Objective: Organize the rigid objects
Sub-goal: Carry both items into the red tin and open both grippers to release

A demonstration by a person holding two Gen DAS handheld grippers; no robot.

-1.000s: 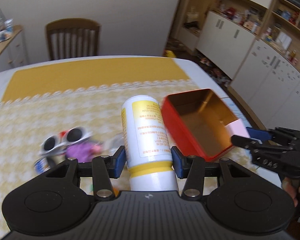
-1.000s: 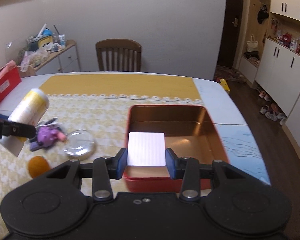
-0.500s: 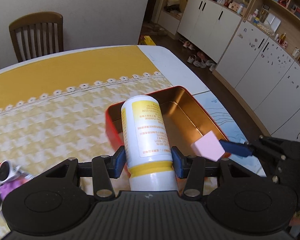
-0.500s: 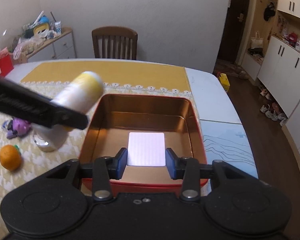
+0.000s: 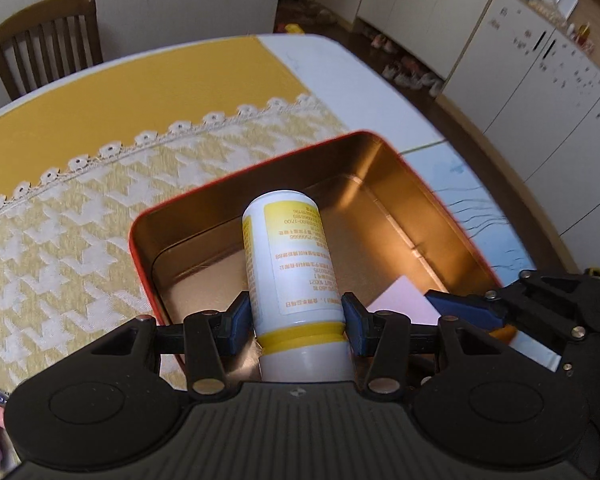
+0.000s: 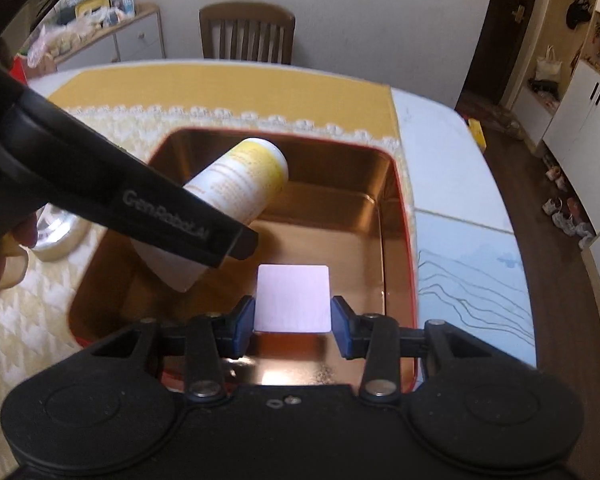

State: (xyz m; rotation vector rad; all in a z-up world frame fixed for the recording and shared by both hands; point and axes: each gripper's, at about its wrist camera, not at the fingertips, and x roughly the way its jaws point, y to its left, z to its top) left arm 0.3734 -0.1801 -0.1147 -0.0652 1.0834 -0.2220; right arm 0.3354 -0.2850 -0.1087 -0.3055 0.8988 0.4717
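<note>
My left gripper [image 5: 296,318] is shut on a white and yellow bottle [image 5: 290,256] and holds it tilted over the open red tin [image 5: 138,240] with a gold inside. The bottle [image 6: 236,188] and the left gripper's finger also show in the right wrist view, over the tin [image 6: 404,216]. My right gripper [image 6: 294,320] is shut on a flat pale pink block [image 6: 293,298] and holds it over the tin's near part. The pink block [image 5: 404,304] and the right gripper [image 5: 460,306] show at the right of the left wrist view.
The tin stands on a yellow and white patterned tablecloth [image 5: 60,208]. A round silver lid [image 6: 58,236] lies left of the tin. A wooden chair [image 6: 246,34] stands at the table's far side. White cabinets [image 5: 540,80] line the right.
My left gripper has carried the bottle from beside the tin to over its inside. My right gripper has moved forward with the pink block, further over the tin.
</note>
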